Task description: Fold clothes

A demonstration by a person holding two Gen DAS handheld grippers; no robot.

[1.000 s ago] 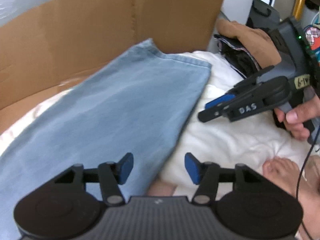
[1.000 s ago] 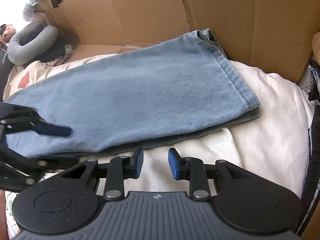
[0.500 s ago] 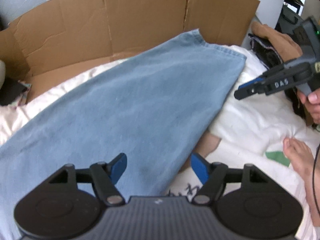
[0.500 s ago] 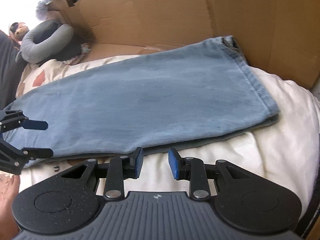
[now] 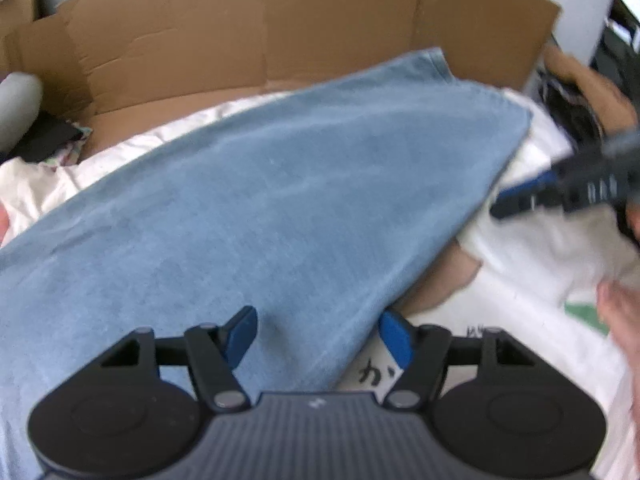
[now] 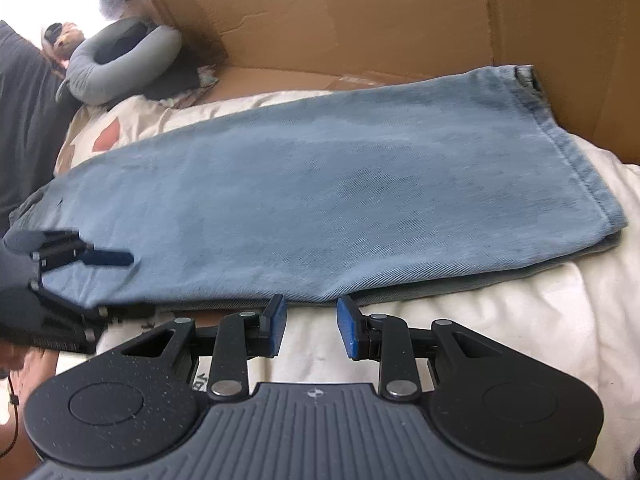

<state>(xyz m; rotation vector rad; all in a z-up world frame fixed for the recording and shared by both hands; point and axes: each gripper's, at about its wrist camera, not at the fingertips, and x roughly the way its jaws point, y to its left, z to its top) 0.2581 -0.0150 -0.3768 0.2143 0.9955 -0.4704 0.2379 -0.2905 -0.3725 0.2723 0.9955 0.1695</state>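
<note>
Both our hand-held grippers slid along the jeans [image 6: 320,200]: left hand-held gripper [image 5: 316,332], just narrowing, straddles the edge unclamped; right hand-held gripper [image 6: 310,326] hovers apart, empty, ready to fold.

We note even, soft daylight; the far upper-left corner beyond the right gripper [image 6: 310,326] blows out white. The left wrist view is motion-blurred, worst on the right gripper [image 5: 560,190] at its right edge. The cardboard [image 6: 400,12] bows from fisheye distortion. The jeans [image 6: 320,200] lie sharp, with faint shadows beneath.
</note>
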